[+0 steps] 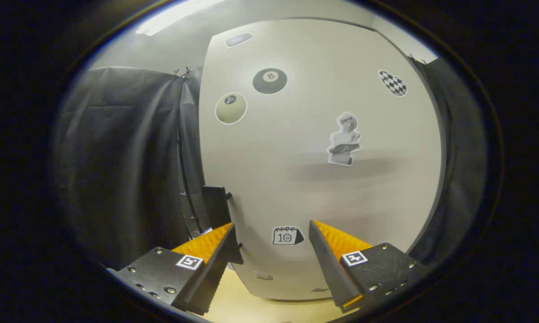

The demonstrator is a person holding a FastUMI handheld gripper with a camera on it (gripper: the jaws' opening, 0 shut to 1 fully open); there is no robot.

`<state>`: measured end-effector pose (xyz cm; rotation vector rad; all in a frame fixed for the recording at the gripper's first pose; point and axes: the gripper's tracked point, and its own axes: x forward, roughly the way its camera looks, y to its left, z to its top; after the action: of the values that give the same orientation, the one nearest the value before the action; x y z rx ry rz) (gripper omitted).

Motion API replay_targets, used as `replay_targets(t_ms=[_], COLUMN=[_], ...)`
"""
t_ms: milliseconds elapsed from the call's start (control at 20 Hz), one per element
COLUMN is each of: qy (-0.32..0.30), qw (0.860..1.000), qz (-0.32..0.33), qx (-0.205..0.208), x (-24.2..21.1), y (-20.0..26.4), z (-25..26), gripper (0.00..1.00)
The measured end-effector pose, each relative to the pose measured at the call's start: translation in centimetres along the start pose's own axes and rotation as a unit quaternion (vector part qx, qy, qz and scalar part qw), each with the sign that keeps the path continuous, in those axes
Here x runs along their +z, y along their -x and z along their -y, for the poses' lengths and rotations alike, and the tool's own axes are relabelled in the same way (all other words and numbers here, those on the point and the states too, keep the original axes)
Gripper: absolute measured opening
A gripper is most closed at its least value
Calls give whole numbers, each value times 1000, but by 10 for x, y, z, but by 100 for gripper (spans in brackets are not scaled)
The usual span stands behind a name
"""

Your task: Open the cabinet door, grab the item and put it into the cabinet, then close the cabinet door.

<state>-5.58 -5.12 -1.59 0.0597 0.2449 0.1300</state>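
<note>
A pale cabinet door (314,179) stands close ahead, covered with several stickers: two billiard balls, a checkered heart, a bust and a small calendar. A dark handle (215,204) juts from the door's left edge, just above my left finger. My gripper (271,231) is open, its fingertips very near the door's lower part, with the calendar sticker (287,235) showing between them. Nothing is held between the fingers. The door looks shut or nearly shut; the cabinet's inside is hidden.
Black cloth (125,166) hangs to the left of the cabinet and a strip of it to the right. A light wooden tabletop (251,307) lies under the fingers, up to the cabinet's base.
</note>
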Motion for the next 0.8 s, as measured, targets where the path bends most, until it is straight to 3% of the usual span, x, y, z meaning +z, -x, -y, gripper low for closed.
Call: replay_targets(t_ms=[500,800], qy=[13,39], qw=[999,994], qz=[44,79], qx=[-19,-62], x=[26,43], y=[54,90], z=[43,103], gripper=[97,97])
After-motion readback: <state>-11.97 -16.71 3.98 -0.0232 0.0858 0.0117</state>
